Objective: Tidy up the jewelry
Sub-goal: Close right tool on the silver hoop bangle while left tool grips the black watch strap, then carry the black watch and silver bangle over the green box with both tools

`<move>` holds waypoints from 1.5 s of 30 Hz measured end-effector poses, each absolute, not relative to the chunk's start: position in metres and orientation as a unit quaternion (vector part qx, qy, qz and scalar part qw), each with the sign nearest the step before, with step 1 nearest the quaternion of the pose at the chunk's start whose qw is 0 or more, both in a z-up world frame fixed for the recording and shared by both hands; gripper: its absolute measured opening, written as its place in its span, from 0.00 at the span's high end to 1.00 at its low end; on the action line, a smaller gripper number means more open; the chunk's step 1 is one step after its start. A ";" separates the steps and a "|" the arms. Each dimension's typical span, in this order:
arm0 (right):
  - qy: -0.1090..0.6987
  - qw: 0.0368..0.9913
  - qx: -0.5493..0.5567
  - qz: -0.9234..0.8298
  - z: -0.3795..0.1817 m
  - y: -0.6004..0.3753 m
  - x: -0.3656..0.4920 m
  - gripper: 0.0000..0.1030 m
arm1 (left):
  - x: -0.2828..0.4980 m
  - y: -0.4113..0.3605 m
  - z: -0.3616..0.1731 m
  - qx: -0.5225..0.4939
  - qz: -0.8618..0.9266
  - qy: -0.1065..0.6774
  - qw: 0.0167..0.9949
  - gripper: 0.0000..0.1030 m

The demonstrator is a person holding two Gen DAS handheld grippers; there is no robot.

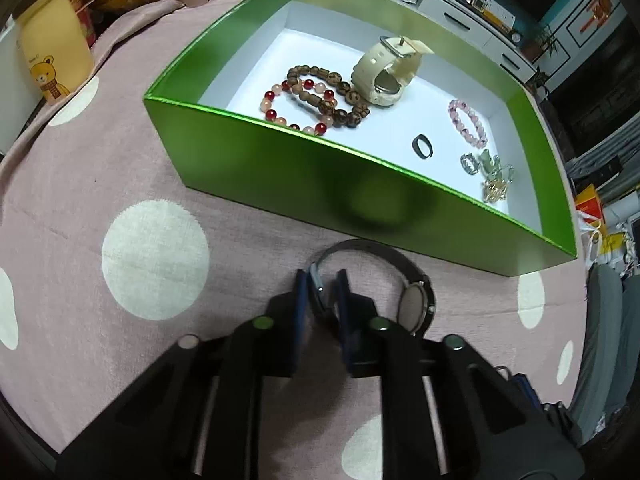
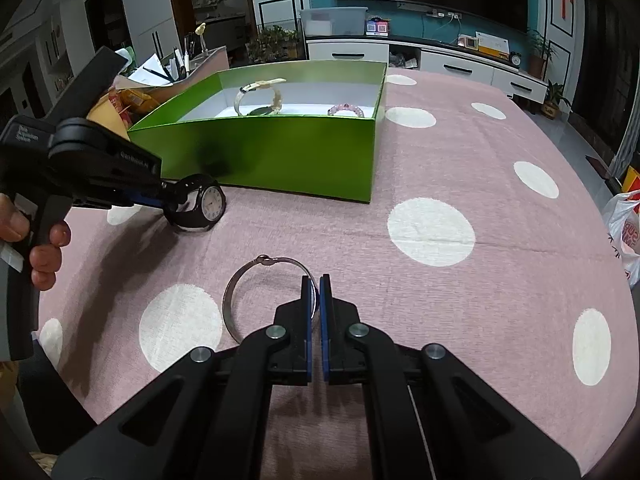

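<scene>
Left tongs point(image 1: 322, 280) clamped on black watch point(image 1: 416, 304) strap, right tongs point(image 2: 316, 280) on silver bangle point(image 2: 240, 284).

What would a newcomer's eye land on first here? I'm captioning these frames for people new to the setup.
First, the bright green box on the pink polka-dot tablecloth, holding bead bracelets and a cream watch. Then the grippers in front of it: the left gripper is clamped on a black watch's strap, the right gripper on a thin silver bangle.
</scene>
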State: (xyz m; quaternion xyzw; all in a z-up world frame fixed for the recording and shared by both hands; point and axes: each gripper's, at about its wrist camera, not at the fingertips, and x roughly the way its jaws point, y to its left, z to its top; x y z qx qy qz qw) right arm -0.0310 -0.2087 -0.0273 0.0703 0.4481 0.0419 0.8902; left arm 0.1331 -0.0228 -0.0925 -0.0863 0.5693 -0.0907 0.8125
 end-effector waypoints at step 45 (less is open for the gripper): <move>0.314 0.947 0.067 0.011 0.068 -0.239 0.012 0.97 | 0.099 -0.003 0.024 0.007 -0.117 0.409 0.905 0.95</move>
